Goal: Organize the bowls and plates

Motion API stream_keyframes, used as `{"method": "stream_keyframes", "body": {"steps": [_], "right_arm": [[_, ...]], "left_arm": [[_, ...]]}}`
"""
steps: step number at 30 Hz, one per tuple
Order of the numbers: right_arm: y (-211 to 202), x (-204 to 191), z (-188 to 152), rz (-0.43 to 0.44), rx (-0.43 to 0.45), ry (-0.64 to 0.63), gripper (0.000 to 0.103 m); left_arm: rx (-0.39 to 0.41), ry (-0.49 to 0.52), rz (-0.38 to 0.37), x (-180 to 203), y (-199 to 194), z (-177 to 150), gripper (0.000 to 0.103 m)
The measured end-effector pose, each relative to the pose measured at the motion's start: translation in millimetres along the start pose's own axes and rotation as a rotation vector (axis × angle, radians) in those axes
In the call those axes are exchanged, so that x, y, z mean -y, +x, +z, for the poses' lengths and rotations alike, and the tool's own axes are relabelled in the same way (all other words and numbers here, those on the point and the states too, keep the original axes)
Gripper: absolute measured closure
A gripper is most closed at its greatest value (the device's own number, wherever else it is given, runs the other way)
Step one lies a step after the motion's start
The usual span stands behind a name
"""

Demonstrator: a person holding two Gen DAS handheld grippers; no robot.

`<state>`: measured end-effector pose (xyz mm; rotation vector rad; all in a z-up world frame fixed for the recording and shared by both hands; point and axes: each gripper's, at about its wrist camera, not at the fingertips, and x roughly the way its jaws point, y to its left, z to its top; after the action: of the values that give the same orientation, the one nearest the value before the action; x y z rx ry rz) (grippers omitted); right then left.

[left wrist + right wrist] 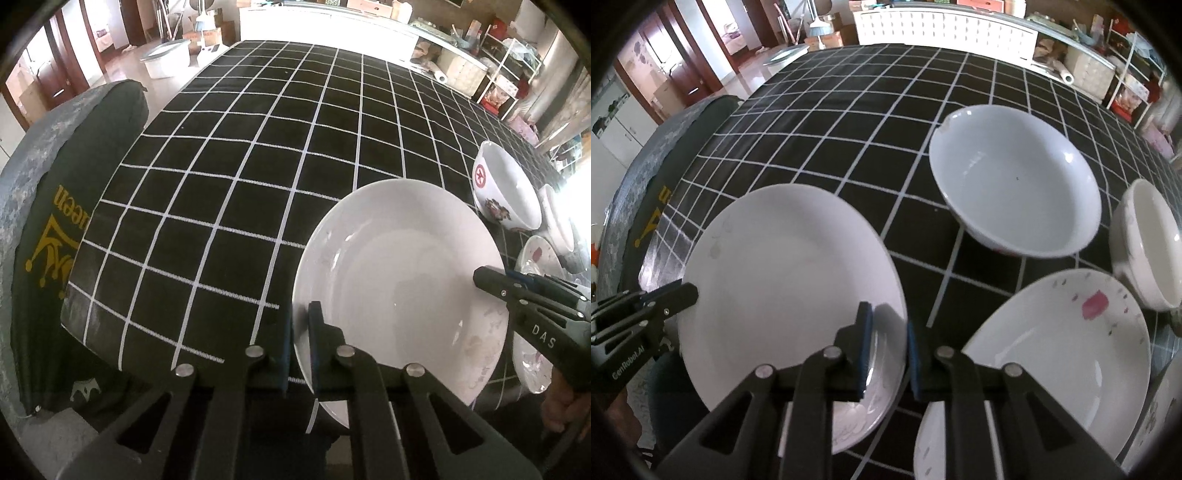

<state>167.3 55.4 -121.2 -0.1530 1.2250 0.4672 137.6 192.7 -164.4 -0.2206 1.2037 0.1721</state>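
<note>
Left wrist view: plain white plate (pixel 399 273) sits near the front edge of the counter (pixel 240 155), black cloth w/ white grid. Left gripper (pixel 301 347) has its jaws narrowed onto the plate's left rim, one pad outside, one inside, rim pinched btwn them. Right gripper (pixel 888 347) does the same on the opposite rim; in the right wrist view the rim runs btwn its blue pads, jaws narrow. So both hold the same plate, one each side. Whether it's lifted off the cloth yet, can't tell.

Progress, my read: early. Nothing looks stacked or grouped yet. Plate in hand is likely the 1st piece being moved; everything else is spread out singly.

What's left, going outward:
- plate w/ pink mark (pixel 1067 354) just right of the held plate, close but apart from it
- another white dish partly under it at the front edge, mostly hidden by the right gripper, can't say what kind
- big white bowl (pixel 1015 184) further back, red emblem and a flower print on its outside in the left wrist view, small chip on the rim
- smaller cream bowl (pixel 1148 243) at far right, close to the pink-marked plate

Contents: every plate and bowl I can see is empty, no food or liquid. Held plate has a faint pattern or smear near its front rim, too pale to tell which.

Beyond the counter: a dark green cover w/ gold lettering hangs off the left edge, a grey tub on the floor behind.
</note>
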Motion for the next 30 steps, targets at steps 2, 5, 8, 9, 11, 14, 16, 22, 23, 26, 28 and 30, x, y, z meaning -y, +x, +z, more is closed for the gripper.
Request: {"method": "stream_keyframes", "body": {"steps": [2, 5, 8, 9, 11, 14, 16, 22, 23, 26, 28, 30], "right_arm": [[-0.4, -2.1, -1.0, 0.005, -0.002, 0.004, 0.082], [2.6, -5.7, -1.5, 0.009, -0.014, 0.001, 0.082], [6.0, -6.4, -1.3, 0.006, -0.018, 0.005, 0.082], [5.7, -6.9, -1.8, -0.001, -0.013, 0.004, 0.082], [-1.7, -5.1, -1.9, -0.026, 0.017, 0.002, 0.082], [-19.9, 0.0, -0.5, -0.019, 0.052, 0.011, 0.082], [-33.4, 4.3, -1.9, -0.022, 0.080, 0.016, 0.082], [-71.9, 17.4, -17.1, -0.038, 0.156, 0.048, 0.082], [-78.4, 19.7, -21.9, -0.038, 0.165, 0.053, 0.082], [-90.5, 23.5, -35.1, -0.048, 0.189, 0.069, 0.082], [-101.8, 29.2, -45.5, -0.055, 0.208, 0.083, 0.082], [-113.2, 37.7, -55.6, -0.058, 0.224, 0.098, 0.082]], "left_arm": [[-0.003, -0.006, 0.006, -1.0, 1.1, -2.0, 0.096], [-0.010, -0.015, 0.012, -2.9, 3.8, -3.9, 0.096], [0.005, -0.020, 0.007, -3.1, 2.3, -3.4, 0.097], [0.012, -0.017, 0.009, -3.2, 1.6, -2.4, 0.098], [0.033, -0.023, 0.014, -4.9, -2.1, -2.3, 0.098], [0.090, -0.047, -0.008, -12.0, -17.5, -3.8, 0.098], [0.130, -0.054, -0.020, -13.1, -32.0, -4.2, 0.098], [0.225, 0.022, -0.020, 10.3, -73.1, -12.9, 0.098], [0.244, 0.044, -0.029, 17.9, -79.3, -15.5, 0.098], [0.294, 0.102, -0.046, 46.2, -95.3, -23.9, 0.098], [0.307, 0.122, -0.049, 62.3, -102.3, -30.7, 0.098], [0.307, 0.172, -0.083, 81.8, -108.2, -37.0, 0.098]]}}
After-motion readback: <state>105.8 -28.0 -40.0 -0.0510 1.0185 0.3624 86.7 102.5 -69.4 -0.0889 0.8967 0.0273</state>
